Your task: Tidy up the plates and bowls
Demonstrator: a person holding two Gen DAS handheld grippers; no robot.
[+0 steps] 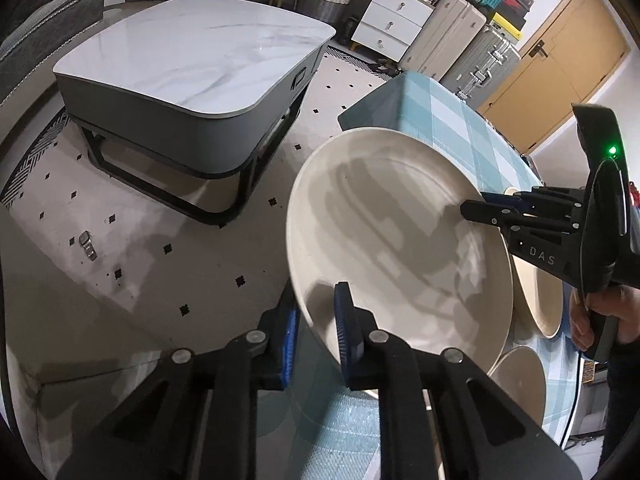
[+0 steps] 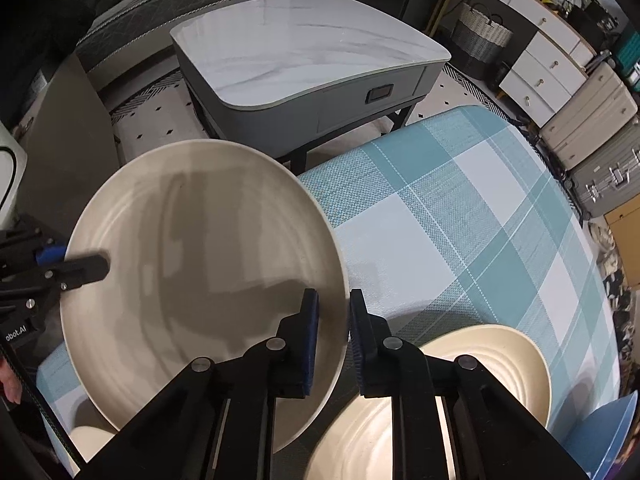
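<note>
Both grippers' fingers clamp opposite rims of the cream plate (image 2: 200, 248), left gripper (image 1: 316, 336) and right gripper (image 2: 334, 336) holding it tilted above the table (image 2: 460, 208).

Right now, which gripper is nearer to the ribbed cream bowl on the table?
Right. The right gripper grips the plate rim just above the ribbed cream bowl; the left gripper holds the plate's opposite rim, farther away.

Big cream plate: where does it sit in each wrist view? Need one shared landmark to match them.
Left wrist: big cream plate fills centre-right, tilted, its rim between the left tool fingers; right tool grips its right edge.
Right wrist: plate fills left-centre, rim between the right tool fingers; left tool on its left edge.
Shared landmark: marble-top coffee table, behind it.
</note>
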